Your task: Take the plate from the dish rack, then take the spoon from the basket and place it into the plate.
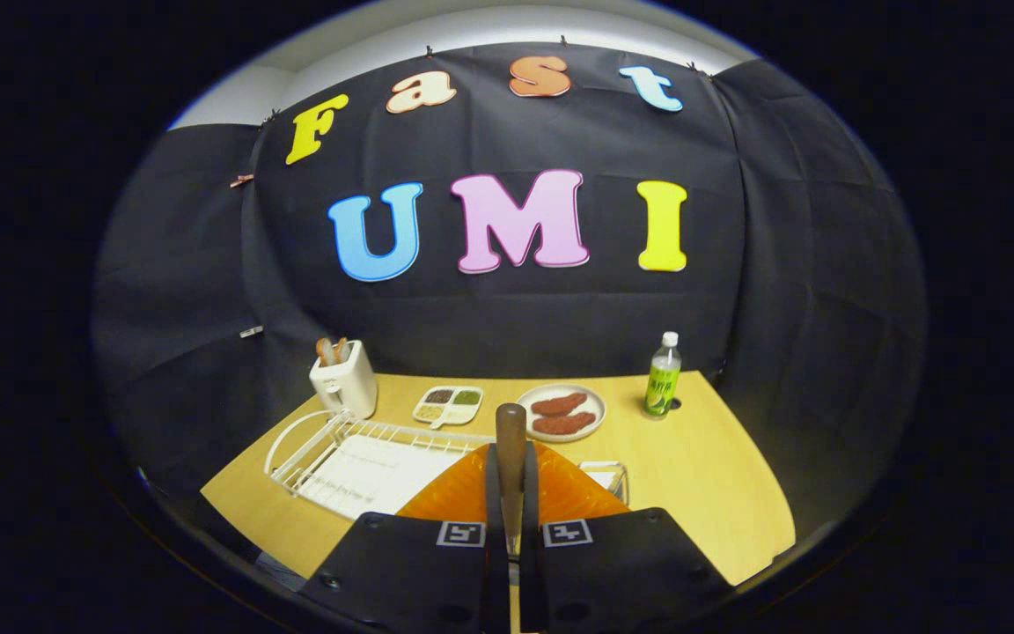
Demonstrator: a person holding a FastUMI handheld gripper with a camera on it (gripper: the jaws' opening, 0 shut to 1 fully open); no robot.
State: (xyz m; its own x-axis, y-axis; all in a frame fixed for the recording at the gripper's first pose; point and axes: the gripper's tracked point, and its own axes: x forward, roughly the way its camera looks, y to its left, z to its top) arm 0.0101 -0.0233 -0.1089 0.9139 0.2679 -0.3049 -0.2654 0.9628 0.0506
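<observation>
My gripper (511, 506) is shut on a spoon (510, 436). Its brown wooden handle sticks out ahead from between the fingers, and its bowl end is hidden behind them. Right under and just ahead of the fingers lies an orange ribbed plate (459, 495) on the wooden table, beside the white wire dish rack (340, 458). A corner of a small wire basket (606, 474) peeks out past the plate, on the side away from the rack. The spoon hangs over the plate; I cannot tell whether it touches it.
Beyond the rack stands a white holder (344, 380) with utensils in it. Further back on the table (701, 475) are a small divided dish (447, 405), a plate with two sausages (562, 412) and a green bottle (663, 377). Black cloth walls close the booth.
</observation>
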